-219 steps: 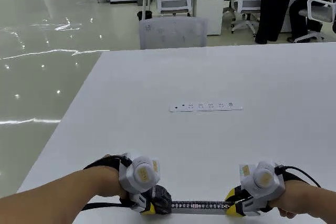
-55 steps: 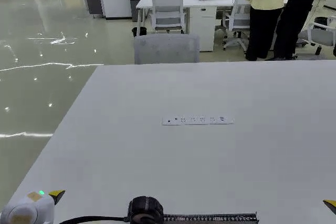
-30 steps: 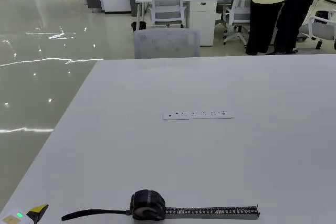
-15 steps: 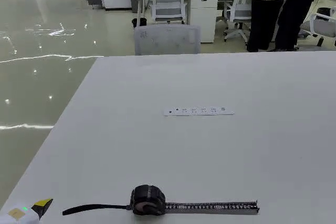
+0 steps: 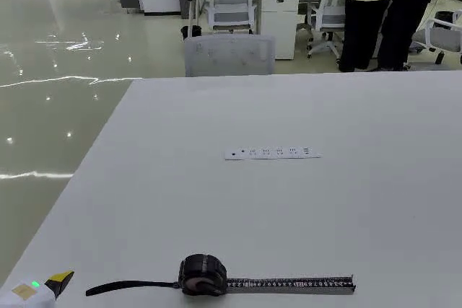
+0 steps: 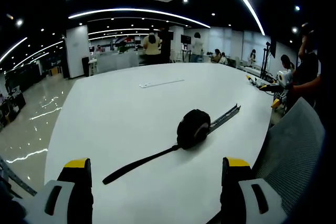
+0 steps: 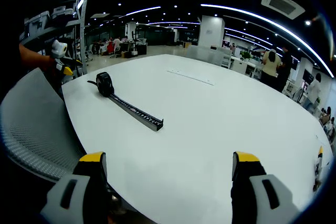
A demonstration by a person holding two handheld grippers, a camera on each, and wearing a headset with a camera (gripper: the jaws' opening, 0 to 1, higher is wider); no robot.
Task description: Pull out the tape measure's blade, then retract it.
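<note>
the white table (image 5: pixel 303 113) is wide and almost bare. a power strip (image 5: pixel 272 153) lies near its middle, well apart from the work. the tape measure (image 5: pixel 220 283) lies close to the near edge of the table, with its long axis running left to right along that edge. the blade (image 5: pixel 292 283) is out and flat on the top, with its free end at the right. the black case (image 5: pixel 203 275) sits at its left end, and the thin strap (image 5: pixel 130 288) trails further left.

the left gripper (image 6: pixel 156 163) is off the near left corner, its jaws wide apart and holding nothing. the strap points toward it and the case is straight ahead. the right gripper (image 7: pixel 169 157) is empty too, with its jaws wide apart, off the near edge at the right. the blade's free end is nearer to it than the case.

i judge that the pulling is done and the retracting is not yet done. the left gripper is nearer to the case. there is much free room on the far side and little on the near side, so a push toward the near edge could drop the tape measure.
</note>
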